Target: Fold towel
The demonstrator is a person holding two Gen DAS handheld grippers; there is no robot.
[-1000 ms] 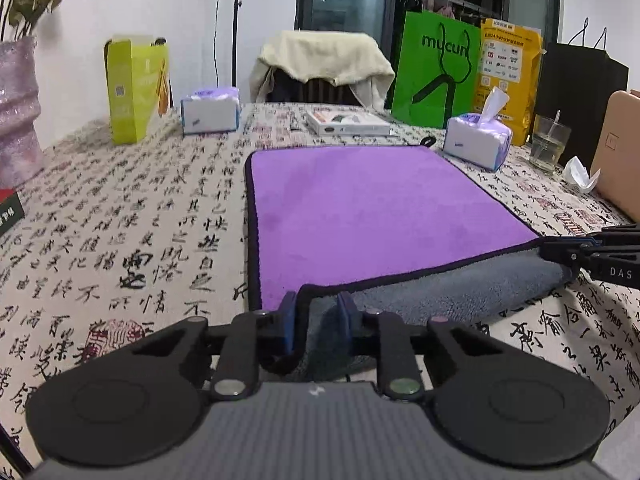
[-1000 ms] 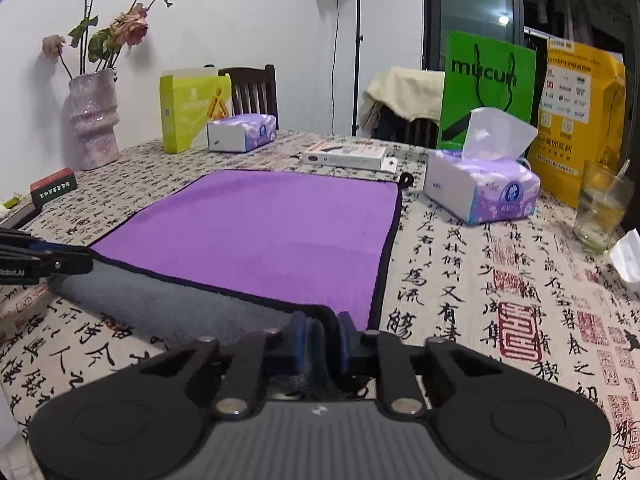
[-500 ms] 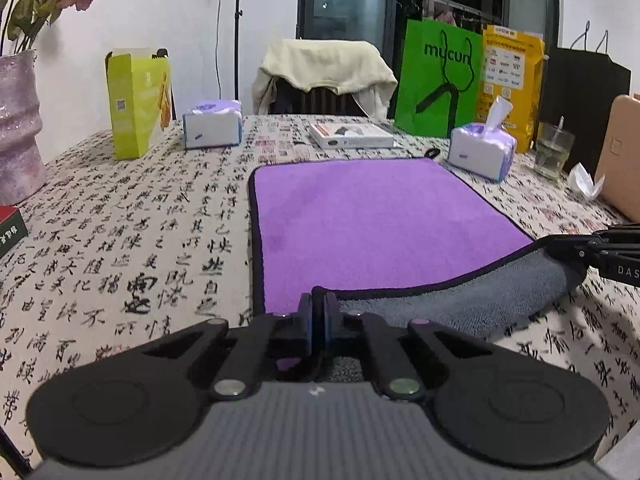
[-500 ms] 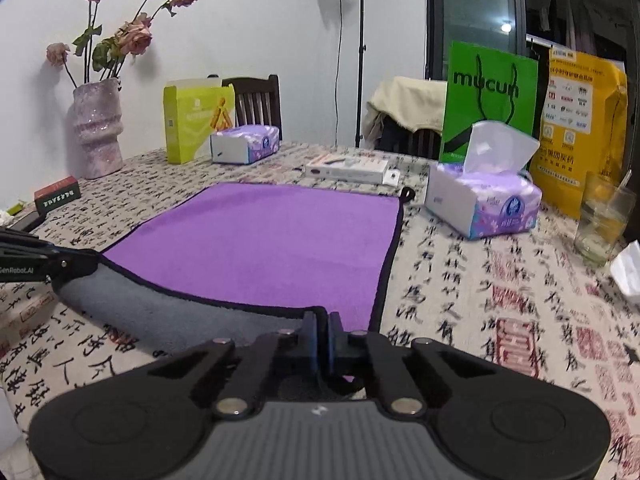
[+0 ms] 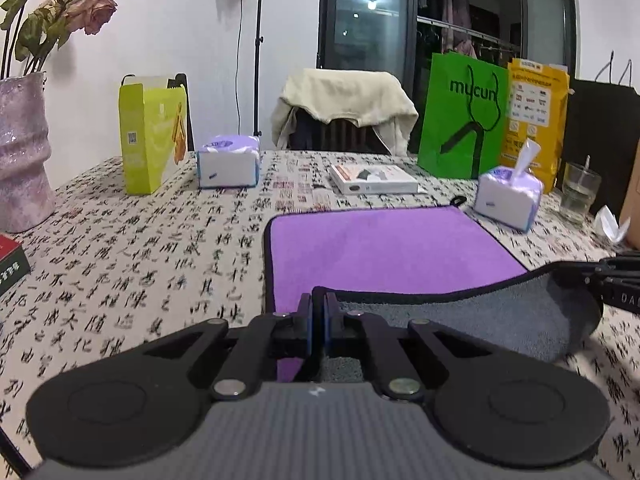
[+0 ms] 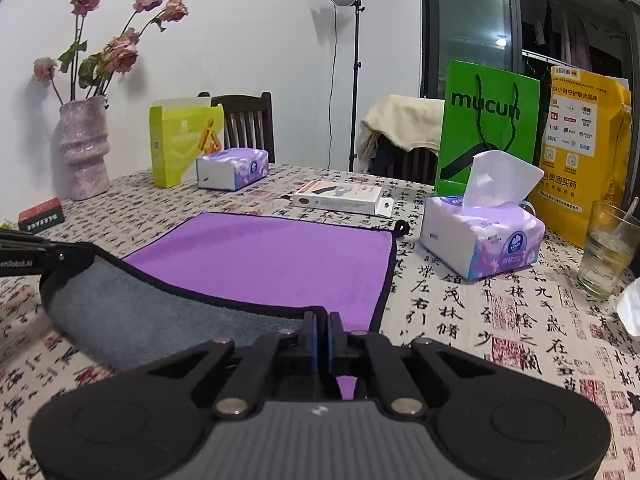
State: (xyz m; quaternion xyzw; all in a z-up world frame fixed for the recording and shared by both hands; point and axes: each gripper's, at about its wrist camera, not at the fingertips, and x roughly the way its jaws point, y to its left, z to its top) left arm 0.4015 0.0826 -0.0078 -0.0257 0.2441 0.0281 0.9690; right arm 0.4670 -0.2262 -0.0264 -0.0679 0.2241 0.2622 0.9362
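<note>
The towel's [image 5: 384,248] near edge is now lifted higher — both corners pinched by the left gripper [image 5: 319,312] and right gripper [image 6: 321,330] — the fold is begun.

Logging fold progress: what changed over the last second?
Both claws, left and right, closed fully on the towel near corners and raised them, so the near edge lifted, showing more grey underside. The far half stayed flat; tissue pack unmoved.

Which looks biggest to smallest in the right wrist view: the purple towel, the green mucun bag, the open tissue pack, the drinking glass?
1. purple towel
2. green mucun bag
3. open tissue pack, though it stands nearer than the bag, so real sizes are unsure
4. drinking glass
</note>
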